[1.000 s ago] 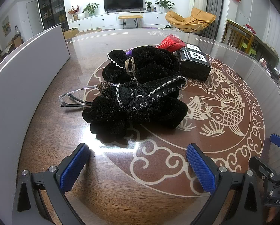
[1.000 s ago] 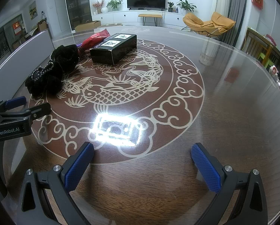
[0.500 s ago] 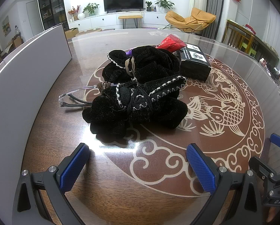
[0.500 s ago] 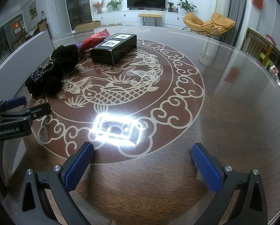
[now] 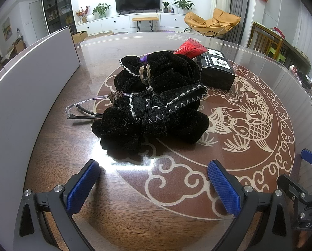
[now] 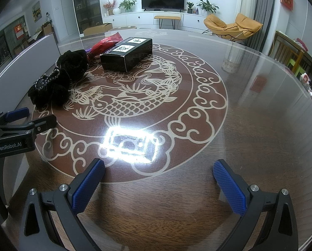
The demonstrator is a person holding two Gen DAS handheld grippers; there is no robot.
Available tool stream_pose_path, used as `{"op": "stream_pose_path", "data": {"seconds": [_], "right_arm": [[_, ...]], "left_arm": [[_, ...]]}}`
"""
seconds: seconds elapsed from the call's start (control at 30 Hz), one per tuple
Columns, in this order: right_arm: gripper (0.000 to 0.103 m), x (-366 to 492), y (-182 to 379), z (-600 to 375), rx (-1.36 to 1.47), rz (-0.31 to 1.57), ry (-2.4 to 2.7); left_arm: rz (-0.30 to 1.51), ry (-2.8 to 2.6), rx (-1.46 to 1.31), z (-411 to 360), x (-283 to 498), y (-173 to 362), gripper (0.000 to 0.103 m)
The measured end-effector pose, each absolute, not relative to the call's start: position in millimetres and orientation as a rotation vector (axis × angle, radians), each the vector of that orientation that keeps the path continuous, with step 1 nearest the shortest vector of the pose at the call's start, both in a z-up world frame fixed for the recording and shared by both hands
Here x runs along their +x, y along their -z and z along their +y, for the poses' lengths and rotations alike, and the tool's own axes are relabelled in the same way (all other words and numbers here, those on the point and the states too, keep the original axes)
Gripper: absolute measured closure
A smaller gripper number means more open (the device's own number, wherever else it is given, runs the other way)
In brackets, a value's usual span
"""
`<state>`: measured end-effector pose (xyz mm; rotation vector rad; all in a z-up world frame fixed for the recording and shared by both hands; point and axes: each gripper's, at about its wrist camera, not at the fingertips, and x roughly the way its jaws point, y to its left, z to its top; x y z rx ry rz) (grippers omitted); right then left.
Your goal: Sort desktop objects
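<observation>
A: Where do the things sit?

B: Two black velvet pouches (image 5: 156,113) lie heaped on the tabletop (image 5: 177,188); clear glasses (image 5: 80,109) poke out left of the heap, a black box (image 5: 217,71) and red packet (image 5: 190,48) lie behind it.

A: And the tools?

B: The left hand-held gripper (image 5: 154,185) hovers in front of the heap, fingers spread, holding nothing. The right hand-held gripper (image 6: 159,183), to the heap's right, is spread too.
</observation>
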<state>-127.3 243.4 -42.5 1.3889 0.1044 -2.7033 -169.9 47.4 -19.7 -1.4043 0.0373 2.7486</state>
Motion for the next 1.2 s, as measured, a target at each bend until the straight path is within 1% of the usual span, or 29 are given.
{"op": "stream_pose_path", "data": {"seconds": [0.7,0.8,0.97,1.2], "right_arm": [[0.0,-127,42,243,1.389,0.104,2.703],[0.0,-127,42,243,1.389,0.105,2.703],[0.0,-127,43,243,1.388,0.105,2.703],[0.0,-130,46,243,1.39,0.1,2.705]], "left_arm": [[0.036,-2.748,-1.408,49,-170,19,0.0],[0.059,-2.707,-1.438,46,-159,16,0.0],[0.118,-2.643,-1.379,16,-113,17,0.0],[0.105,-2.665,-1.373,8,-109,17,0.0]]}}
